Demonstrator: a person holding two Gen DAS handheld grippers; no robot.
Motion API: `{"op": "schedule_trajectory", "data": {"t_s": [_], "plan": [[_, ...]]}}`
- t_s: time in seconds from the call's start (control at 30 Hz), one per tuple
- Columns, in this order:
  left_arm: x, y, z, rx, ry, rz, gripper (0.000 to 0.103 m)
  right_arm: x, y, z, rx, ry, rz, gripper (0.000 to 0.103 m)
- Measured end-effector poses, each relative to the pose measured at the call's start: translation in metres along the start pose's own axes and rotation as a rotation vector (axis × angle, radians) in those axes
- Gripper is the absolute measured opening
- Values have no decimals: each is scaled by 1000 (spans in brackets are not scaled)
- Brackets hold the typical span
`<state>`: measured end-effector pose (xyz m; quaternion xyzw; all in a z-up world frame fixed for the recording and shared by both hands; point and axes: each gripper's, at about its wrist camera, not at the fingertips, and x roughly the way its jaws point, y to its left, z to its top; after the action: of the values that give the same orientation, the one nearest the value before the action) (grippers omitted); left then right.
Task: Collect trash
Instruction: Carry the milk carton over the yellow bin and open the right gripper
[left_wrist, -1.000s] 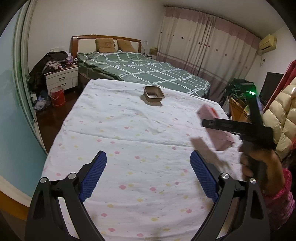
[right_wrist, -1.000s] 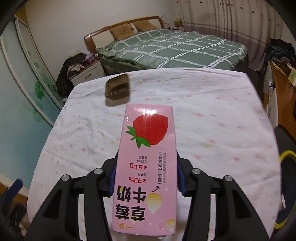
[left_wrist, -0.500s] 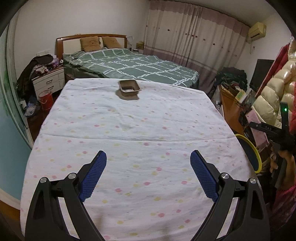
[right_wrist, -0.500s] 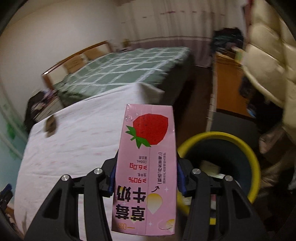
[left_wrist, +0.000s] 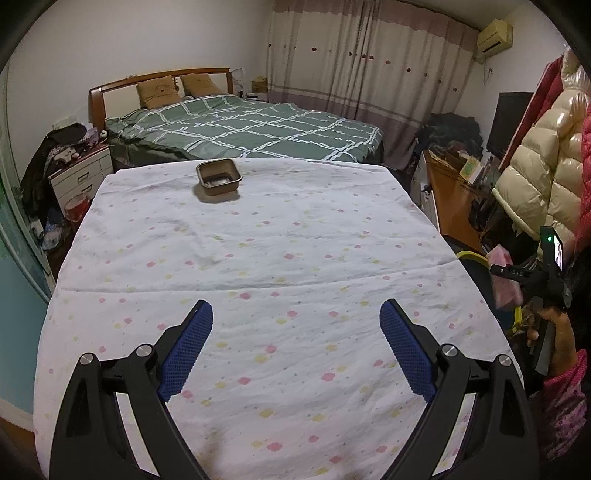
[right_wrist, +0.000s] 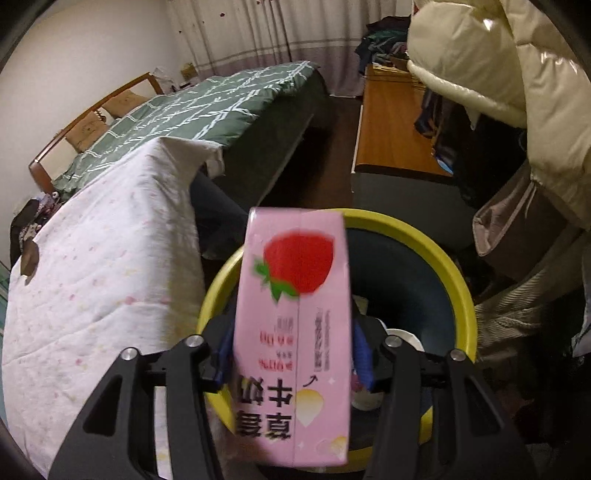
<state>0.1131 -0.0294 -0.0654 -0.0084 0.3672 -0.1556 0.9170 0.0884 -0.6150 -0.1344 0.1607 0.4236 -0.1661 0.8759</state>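
Observation:
A pink strawberry milk carton (right_wrist: 295, 325) sits between the fingers of my right gripper (right_wrist: 291, 354), over the yellow-rimmed trash bin (right_wrist: 458, 291) beside the table; the carton is blurred and slightly tilted, and I cannot tell whether the jaws still clamp it. The bin holds some trash at the bottom. In the left wrist view the carton (left_wrist: 504, 280) and the right gripper (left_wrist: 509, 273) show past the table's right edge. My left gripper (left_wrist: 295, 350) is open and empty above the near part of the table. A brown tray (left_wrist: 219, 176) sits at the table's far end.
The table (left_wrist: 258, 258) has a white dotted cloth. A green bed (left_wrist: 258, 125) stands behind it. A wooden cabinet (right_wrist: 391, 125) and hanging puffy coats (right_wrist: 509, 74) crowd the right side by the bin. A nightstand (left_wrist: 79, 177) stands at far left.
My right gripper swung the carton from over the table to the right and down over the bin. The carton now looks blurred and tilted. My left gripper stayed open over the table.

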Motion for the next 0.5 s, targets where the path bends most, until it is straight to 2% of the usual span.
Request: {"op": "schedule_trajectory", "data": {"t_s": [0.03,0.07,0.27,0.5], "plan": [[1,-1,1,2,1,-2,91,0,-2,0,1,0,-4,68],[4,-3,3,3,3,-7,91,-1,-3,-1,2,-10,-5,69],[22,-3,20,-5,18,-46,91,-12,-5,0,0,-42,-5,71],[52,8,59,28,30,-25,91,-24,7,3,-10,-64,38,75]]}}
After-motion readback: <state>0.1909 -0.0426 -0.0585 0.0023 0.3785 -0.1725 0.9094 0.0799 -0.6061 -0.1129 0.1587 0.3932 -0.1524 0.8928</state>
